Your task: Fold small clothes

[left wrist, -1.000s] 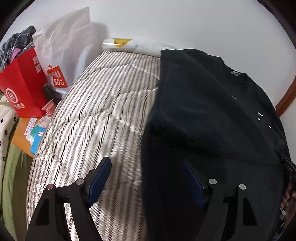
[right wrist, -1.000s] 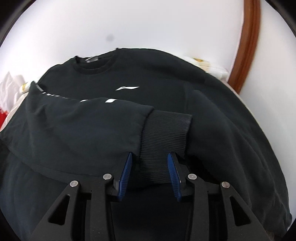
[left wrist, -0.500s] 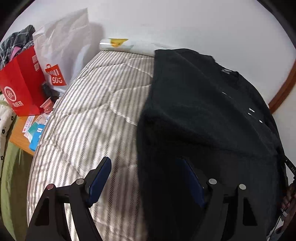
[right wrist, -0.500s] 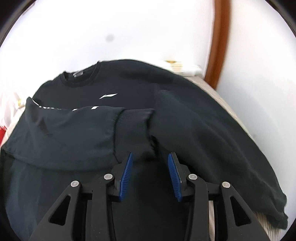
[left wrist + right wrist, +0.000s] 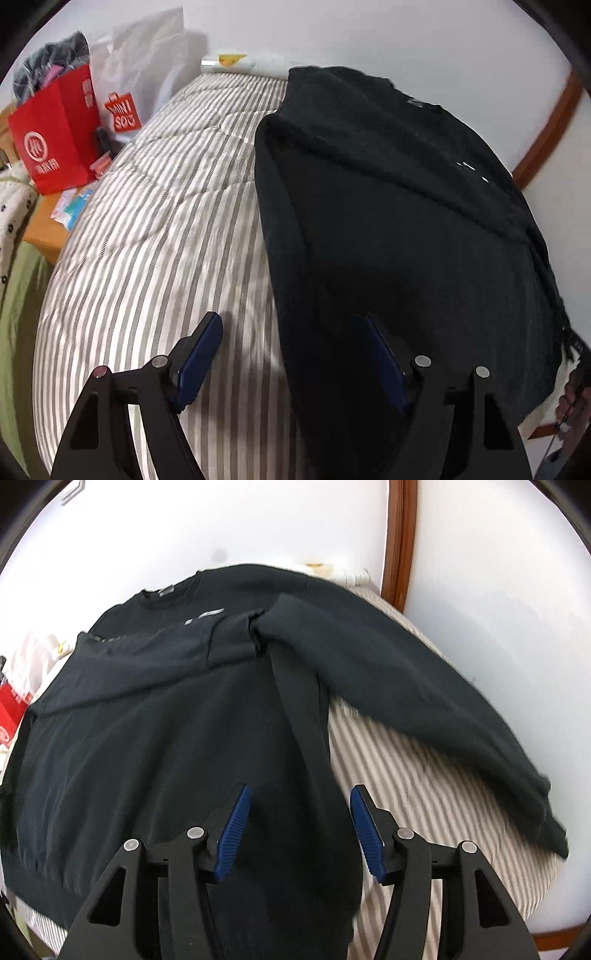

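On the striped quilted bed (image 5: 424, 790), the right gripper (image 5: 299, 830) has let go the black sweatshirt's (image 5: 155, 738) folded-in sleeve cuff and gapes empty, like the left gripper (image 5: 291, 354), so the other sleeve comes next.

Sweatshirt (image 5: 155, 738) hem cut off at frame edge, chest logo (image 5: 207, 614) perhaps motion-blurred
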A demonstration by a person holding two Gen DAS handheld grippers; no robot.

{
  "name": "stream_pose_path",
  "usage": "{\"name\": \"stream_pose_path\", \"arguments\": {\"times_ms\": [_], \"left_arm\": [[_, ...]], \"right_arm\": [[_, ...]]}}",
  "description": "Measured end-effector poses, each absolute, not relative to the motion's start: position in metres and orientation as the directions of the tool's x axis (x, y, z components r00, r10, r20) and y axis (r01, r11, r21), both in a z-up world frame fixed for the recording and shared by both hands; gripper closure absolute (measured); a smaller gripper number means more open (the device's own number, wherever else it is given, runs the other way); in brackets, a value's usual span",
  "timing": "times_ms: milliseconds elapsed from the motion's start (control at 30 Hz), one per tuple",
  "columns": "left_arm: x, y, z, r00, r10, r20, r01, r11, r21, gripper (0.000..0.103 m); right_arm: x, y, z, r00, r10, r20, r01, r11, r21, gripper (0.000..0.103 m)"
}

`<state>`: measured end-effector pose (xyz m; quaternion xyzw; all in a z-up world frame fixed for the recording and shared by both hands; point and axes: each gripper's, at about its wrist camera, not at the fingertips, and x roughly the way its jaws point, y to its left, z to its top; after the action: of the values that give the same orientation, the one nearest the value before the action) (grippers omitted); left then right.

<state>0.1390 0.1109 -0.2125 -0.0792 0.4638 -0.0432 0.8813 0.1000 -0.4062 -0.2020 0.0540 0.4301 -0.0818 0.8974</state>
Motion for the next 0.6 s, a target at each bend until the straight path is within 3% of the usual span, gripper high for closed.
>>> {"name": "stream_pose_path", "arguments": {"times_ms": [333, 400, 467, 533, 600], "left_arm": [[0.091, 0.093, -0.218, 0.562, -0.132, -0.816, 0.031, 0.99, -0.139, 0.031], [0.086, 0.088, -0.217, 0.571, -0.125, -0.811, 0.04, 0.991, -0.125, 0.04], [0.082, 0.084, -0.216, 0.575, -0.134, -0.807, 0.061, 0.991, -0.121, 0.066], [0.079, 0.08, -0.216, 0.566, -0.171, -0.806, 0.083, 0.985, -0.151, 0.089], [0.077, 0.079, -0.215, 0.571, -0.158, -0.806, 0.074, 0.987, -0.141, 0.093]], "right_arm": [[0.077, -0.391, -0.219, 0.604, -0.094, -0.792, 0.153, 0.988, 0.0, 0.048], [0.077, -0.392, -0.223, 0.592, -0.093, -0.801, 0.158, 0.988, 0.001, 0.054], [0.074, -0.394, -0.222, 0.607, -0.072, -0.791, 0.15, 0.988, 0.025, 0.081], [0.067, -0.394, -0.219, 0.618, -0.079, -0.782, 0.143, 0.99, 0.013, 0.089], [0.062, -0.396, -0.218, 0.62, -0.065, -0.782, 0.137, 0.99, 0.026, 0.091]]}}
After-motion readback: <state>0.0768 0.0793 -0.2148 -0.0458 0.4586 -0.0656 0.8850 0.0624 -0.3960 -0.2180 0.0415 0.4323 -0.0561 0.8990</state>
